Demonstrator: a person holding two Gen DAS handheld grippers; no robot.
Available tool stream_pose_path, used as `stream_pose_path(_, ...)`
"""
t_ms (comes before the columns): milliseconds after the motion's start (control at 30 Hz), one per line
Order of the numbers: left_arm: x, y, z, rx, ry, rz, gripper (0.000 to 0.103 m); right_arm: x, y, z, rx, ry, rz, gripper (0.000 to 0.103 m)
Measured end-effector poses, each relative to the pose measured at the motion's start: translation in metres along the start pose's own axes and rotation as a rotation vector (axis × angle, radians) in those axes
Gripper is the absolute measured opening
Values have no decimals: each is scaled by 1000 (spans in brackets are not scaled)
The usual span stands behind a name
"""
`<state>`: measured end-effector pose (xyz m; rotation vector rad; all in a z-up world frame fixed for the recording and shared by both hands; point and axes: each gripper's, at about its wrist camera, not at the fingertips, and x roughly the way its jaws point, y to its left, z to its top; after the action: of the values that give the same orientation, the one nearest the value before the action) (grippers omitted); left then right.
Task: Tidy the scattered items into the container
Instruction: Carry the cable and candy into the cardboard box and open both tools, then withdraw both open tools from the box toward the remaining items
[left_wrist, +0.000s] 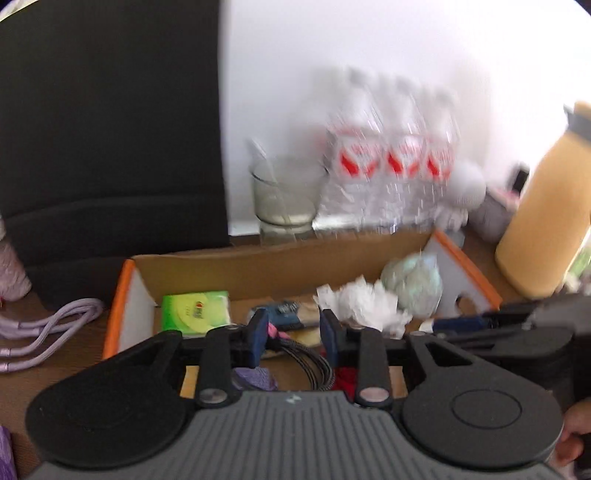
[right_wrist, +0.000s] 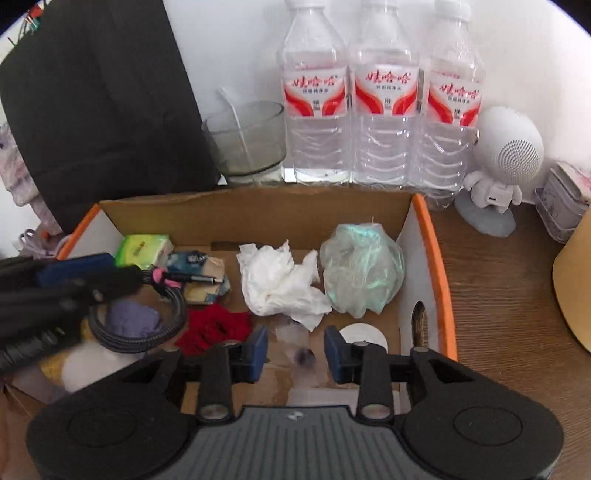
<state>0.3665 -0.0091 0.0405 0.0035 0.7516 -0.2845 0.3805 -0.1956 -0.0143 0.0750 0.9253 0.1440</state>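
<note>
You've got a cardboard box, orange rim, white side walls, open top, sitting on the wood desk. Inside: green tissue pack at back left; blue snack packet just beside it. Crumpled white tissue in the middle, touching a bunched pale-green plastic bag at right. Coiled black braided cable with pink-banded plug at left, ringing a purple cloth. Red fabric front centre. White disc front right.
</note>
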Motion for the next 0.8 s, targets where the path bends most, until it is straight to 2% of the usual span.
stream_pose_path(67,-19,9,7,-14,-7,24,39,-15,-2,3,-1,-25,-11,48)
stream_pose_path(100,-28,13,8,-17,-7,49,48,-23,-3,4,5,-35,-14,51)
stream_pose_path(133,-36,16,7,-24,-1,75,64,-31,-4,5,13,-41,-17,52)
stream_pose_path(167,-44,20,6,-37,6,102,75,-39,-5,6,20,-43,-15,56)
stream_pose_path(200,-52,25,3,-52,10,132,96,-47,-7,5,31,-42,-6,63)
stream_pose_path(233,-60,29,-1,-63,14,160,100,-53,-8,4,45,-36,5,68)
stream_pose_path(267,-67,31,-5,-65,28,182,100,-60,-10,1,58,-24,19,77)
stream_pose_path(300,-72,33,-10,-64,50,199,100,-66,-12,-2,67,-12,27,79)
stream_pose_path(400,-88,34,-23,-67,94,233,102,-85,-13,-15,70,-3,3,79)
stream_pose_path(533,-117,27,-38,-67,77,242,103,-112,-10,-31,77,-11,-1,79)
stream_pose_path(633,-139,18,-51,-76,29,239,103,-131,-2,-47,68,-48,-8,87)
stream_pose_path(700,-149,10,-62,-72,-12,241,103,-140,3,-61,71,-84,-2,87)
stream_pose_path(767,-160,0,-77,-57,-96,251,103,-148,9,-76,77,-133,3,87)
stream_pose_path(800,-167,-4,-86,-46,-166,252,103,-154,12,-84,72,-175,6,87)
